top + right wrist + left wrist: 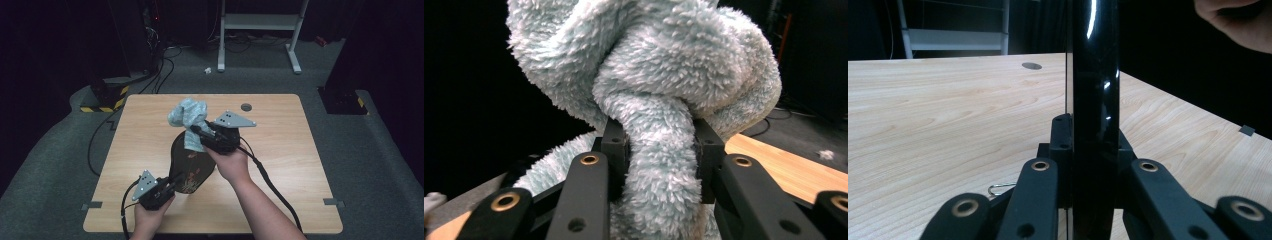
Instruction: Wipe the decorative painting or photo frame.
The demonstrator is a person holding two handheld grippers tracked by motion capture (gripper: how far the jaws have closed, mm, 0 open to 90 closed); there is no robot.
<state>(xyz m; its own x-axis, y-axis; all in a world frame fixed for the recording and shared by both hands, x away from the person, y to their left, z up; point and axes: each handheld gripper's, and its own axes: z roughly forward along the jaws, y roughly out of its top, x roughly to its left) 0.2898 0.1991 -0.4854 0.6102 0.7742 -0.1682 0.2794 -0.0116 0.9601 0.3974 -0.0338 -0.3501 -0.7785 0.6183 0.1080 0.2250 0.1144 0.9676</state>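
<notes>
A fluffy pale-blue cloth (659, 75) hung bunched above the middle of the wooden table (145, 130), its lower end dipping into the mouth of a dark bag (187, 167) that stood on the tabletop. The right gripper (659, 150), at about three o'clock from the cloth, was clenched on a twisted strand of it. At seven o'clock, near the table's front edge, the left gripper (1093, 150) was clamped on the bag's glossy black edge.
</notes>
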